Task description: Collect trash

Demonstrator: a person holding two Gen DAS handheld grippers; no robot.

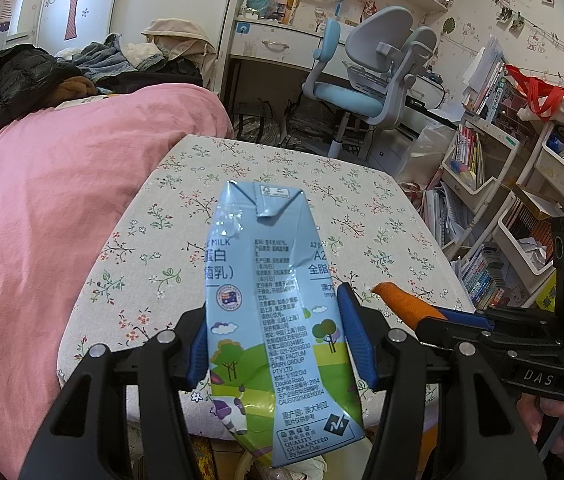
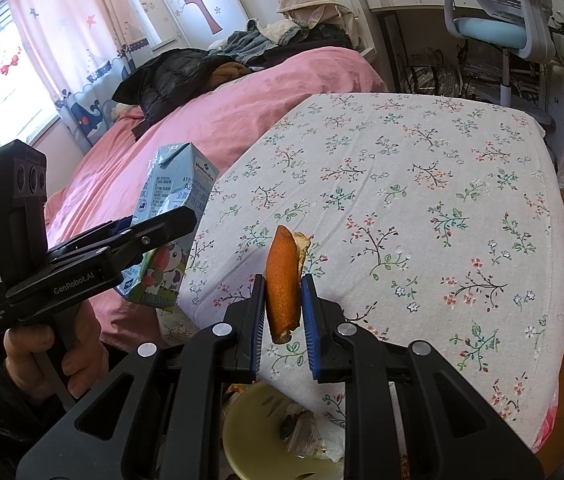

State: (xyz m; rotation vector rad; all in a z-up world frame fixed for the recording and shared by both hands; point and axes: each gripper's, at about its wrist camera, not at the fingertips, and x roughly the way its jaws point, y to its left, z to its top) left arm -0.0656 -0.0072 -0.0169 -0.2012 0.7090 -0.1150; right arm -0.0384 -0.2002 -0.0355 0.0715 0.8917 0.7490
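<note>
A bedroom, with a flowered table (image 2: 422, 184) beside a pink bed (image 1: 42, 208). The left tongs (image 1: 280, 344) clamp a crumpled milk carton (image 1: 274, 320); the right tongs (image 2: 283, 312) clamp an orange peel (image 2: 282, 280). A yellow bin (image 2: 250, 432) sits just below the right tongs, so the dropping step seems next: open over it.

Dented light-blue milk carton (image 1: 278, 320), cow print, upright and lifted over the surface's near edge. Orange peel strip (image 2: 282, 284), on end, lifted above a yellow-green bin (image 2: 250, 432) with scraps inside.
</note>
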